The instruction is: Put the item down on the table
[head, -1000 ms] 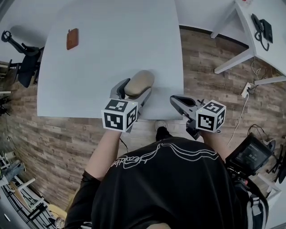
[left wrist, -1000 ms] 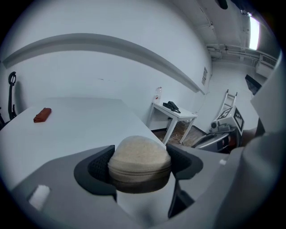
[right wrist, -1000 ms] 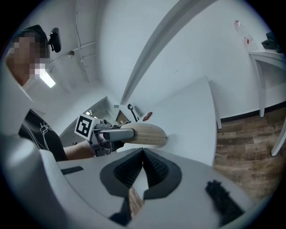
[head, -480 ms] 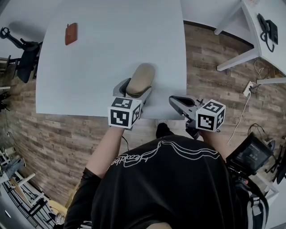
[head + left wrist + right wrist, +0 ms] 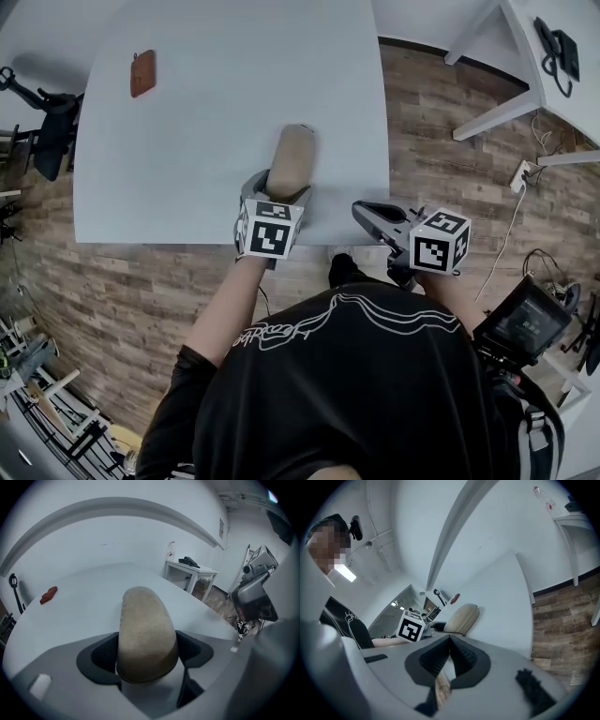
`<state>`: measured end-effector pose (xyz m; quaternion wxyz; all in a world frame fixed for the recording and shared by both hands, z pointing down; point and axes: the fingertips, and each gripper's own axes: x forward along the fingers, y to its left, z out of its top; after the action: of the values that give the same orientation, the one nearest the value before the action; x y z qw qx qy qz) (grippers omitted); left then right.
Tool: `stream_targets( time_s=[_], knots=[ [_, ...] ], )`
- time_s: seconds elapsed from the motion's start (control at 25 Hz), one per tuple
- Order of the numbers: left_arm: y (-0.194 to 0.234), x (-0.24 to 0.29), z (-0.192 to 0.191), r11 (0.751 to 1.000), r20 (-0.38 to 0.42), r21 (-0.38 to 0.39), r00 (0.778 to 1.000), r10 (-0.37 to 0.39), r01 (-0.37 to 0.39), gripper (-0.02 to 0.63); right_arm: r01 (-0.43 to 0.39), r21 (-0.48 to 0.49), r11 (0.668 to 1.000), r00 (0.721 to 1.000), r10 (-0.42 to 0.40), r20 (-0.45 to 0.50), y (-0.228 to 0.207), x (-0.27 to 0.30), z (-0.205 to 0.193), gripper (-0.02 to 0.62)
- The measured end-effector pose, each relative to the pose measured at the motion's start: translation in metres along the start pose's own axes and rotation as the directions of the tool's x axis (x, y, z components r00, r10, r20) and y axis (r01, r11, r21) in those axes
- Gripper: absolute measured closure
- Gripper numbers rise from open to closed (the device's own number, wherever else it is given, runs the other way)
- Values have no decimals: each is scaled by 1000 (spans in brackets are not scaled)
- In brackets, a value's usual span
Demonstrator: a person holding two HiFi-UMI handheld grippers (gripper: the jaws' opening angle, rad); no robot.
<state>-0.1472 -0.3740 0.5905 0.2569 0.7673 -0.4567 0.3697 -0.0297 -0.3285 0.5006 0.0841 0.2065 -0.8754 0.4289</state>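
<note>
A beige, rounded oblong item (image 5: pixel 292 159) points away from me over the near edge of the white table (image 5: pixel 206 94). My left gripper (image 5: pixel 278 187) is shut on its near end. In the left gripper view both dark pads (image 5: pixel 101 656) press the sides of the item (image 5: pixel 145 630), with the jaws standing wide. Whether the item touches the tabletop I cannot tell. My right gripper (image 5: pixel 361 208) hovers off the table's front right corner, shut and empty; its jaws meet at their tips (image 5: pixel 450 641). The item (image 5: pixel 461 618) also shows in the right gripper view.
A small reddish-brown wallet-like thing (image 5: pixel 142 73) lies at the table's far left. An office chair (image 5: pixel 52 131) stands left of the table. To the right is a white desk with a phone (image 5: pixel 553 42), and a power strip (image 5: pixel 518 175) lies on the wooden floor.
My left gripper has carried the beige item forward over the table and turned it to point straight away from me. The right gripper has stayed put.
</note>
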Motion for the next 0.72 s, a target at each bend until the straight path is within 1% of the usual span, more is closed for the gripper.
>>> stream_targets(
  time_s=[0.08, 0.2, 0.24, 0.4, 0.52, 0.6, 0.64, 0.68, 0.72],
  knots=[
    [1, -8, -3, 1000, 15, 4, 1000, 6, -6, 227, 3, -3, 1000, 1000, -3, -2, 13, 0, -9, 588],
    [7, -29, -13, 999, 37, 9, 998, 45, -45, 227, 3, -19, 1000, 1000, -3, -1, 44, -2, -25, 588],
    [9, -31, -15, 998, 39, 4, 998, 56, -56, 204, 2, -24, 1000, 1000, -2, -4, 49, -4, -29, 588],
    [10, -26, -14, 998, 53, -36, 997, 55, -53, 184, -3, -34, 999, 1000, 3, -9, 47, -12, -37, 588],
    [2, -40, -16, 998, 74, -48, 996, 55, -52, 184, 0, -48, 999, 1000, 0, 5, 53, -21, -43, 588],
    [-8, -53, -22, 996, 74, -85, 996, 43, -37, 189, 10, -60, 998, 1000, -10, 7, 56, -28, -49, 588],
    [-15, -61, -29, 993, 68, -114, 997, 25, -18, 192, 14, -65, 998, 1000, -14, 7, 60, -30, -54, 588],
    [-23, -72, -38, 989, 64, -146, 998, -3, 12, 197, 16, -73, 997, 1000, -16, 7, 67, -31, -60, 588],
    [-31, -87, -49, 983, 69, -175, 997, -39, 51, 222, 18, -84, 996, 1000, -17, 8, 79, -31, -68, 588]
  ],
)
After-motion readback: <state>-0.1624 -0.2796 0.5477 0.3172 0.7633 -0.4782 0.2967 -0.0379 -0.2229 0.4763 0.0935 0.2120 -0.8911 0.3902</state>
